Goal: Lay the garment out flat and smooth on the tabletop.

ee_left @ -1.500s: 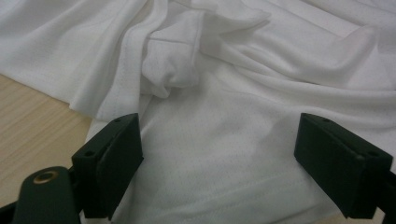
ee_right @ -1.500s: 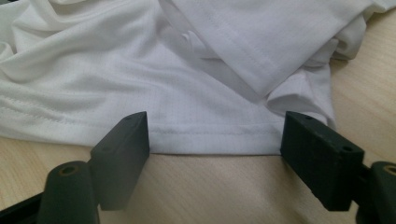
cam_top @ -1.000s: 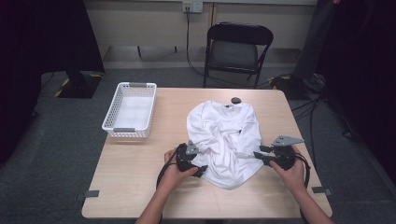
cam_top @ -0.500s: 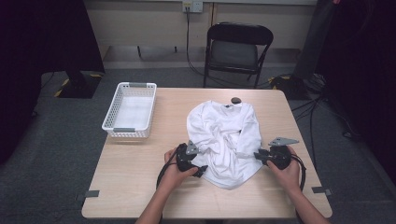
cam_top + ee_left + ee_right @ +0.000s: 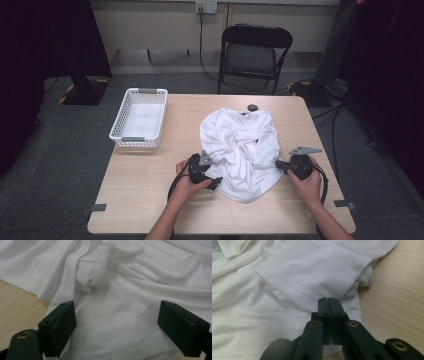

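**Q:** Wooden worktop (image 5: 150, 200) in a dim room, folding chair (image 5: 252, 50) behind it, white basket (image 5: 139, 118) sitting at the left side. So where's the shirt (image 5: 242, 147) at?

**A:** Crumpled on the right half of the worktop, collar toward the chair, hem toward the person. It's well apart from the basket. Small dark round thing (image 5: 253, 106) sits just past the collar.

**Q:** And the claws?

**A:** Left claw (image 5: 117, 327) is wide open, low at the shirt's left edge, with the fabric spread between the jaws but not pinched. Right claw (image 5: 329, 305) has just been closing and now the jaws meet, pinched right at the hemmed edge of a sleeve fold on the shirt's right side. A thin bit of cloth looks caught between the tips.

**Q:** Hands?

**A:** Both come in from the bottom, one on each side of the shirt, each wrapped around its claw body.
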### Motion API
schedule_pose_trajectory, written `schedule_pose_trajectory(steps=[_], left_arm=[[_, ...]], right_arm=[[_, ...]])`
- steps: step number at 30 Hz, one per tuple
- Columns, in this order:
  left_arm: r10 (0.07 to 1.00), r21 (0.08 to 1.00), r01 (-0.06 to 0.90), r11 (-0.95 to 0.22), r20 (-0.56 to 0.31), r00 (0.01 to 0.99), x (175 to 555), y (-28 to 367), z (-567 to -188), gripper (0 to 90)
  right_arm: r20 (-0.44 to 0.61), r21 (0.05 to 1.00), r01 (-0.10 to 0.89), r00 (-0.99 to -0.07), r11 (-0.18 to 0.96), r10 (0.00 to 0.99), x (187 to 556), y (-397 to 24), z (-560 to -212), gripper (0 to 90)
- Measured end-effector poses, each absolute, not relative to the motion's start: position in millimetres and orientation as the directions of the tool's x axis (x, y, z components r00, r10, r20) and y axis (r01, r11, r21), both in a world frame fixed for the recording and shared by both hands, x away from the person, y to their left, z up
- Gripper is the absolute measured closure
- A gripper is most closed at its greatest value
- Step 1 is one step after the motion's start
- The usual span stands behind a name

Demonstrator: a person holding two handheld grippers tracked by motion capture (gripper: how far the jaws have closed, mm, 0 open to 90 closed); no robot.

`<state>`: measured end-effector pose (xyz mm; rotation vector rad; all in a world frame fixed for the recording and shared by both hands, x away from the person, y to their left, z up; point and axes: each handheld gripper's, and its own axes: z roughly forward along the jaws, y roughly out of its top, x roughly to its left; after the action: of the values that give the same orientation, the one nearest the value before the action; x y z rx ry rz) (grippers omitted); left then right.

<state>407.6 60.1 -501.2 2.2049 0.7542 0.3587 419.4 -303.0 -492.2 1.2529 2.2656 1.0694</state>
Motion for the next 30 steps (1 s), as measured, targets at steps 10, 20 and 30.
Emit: schedule_pose_trajectory(steps=[10,20,30], left_arm=[[0.618,0.743,0.404,-0.534,0.017,0.786,408,60,-501,14.6],[0.618,0.743,0.403,-0.534,0.017,0.786,408,60,-501,14.7],[0.617,0.743,0.404,-0.534,0.015,0.787,408,60,-501,14.7]], right_arm=[[0.061,0.783,0.537,-0.569,0.314,0.82,421,-310,-467,90.0],[0.038,0.76,0.553,-0.563,0.342,0.826,419,-314,-468,90.0],[0.041,0.769,0.555,-0.539,0.318,0.841,425,-341,-450,90.0]])
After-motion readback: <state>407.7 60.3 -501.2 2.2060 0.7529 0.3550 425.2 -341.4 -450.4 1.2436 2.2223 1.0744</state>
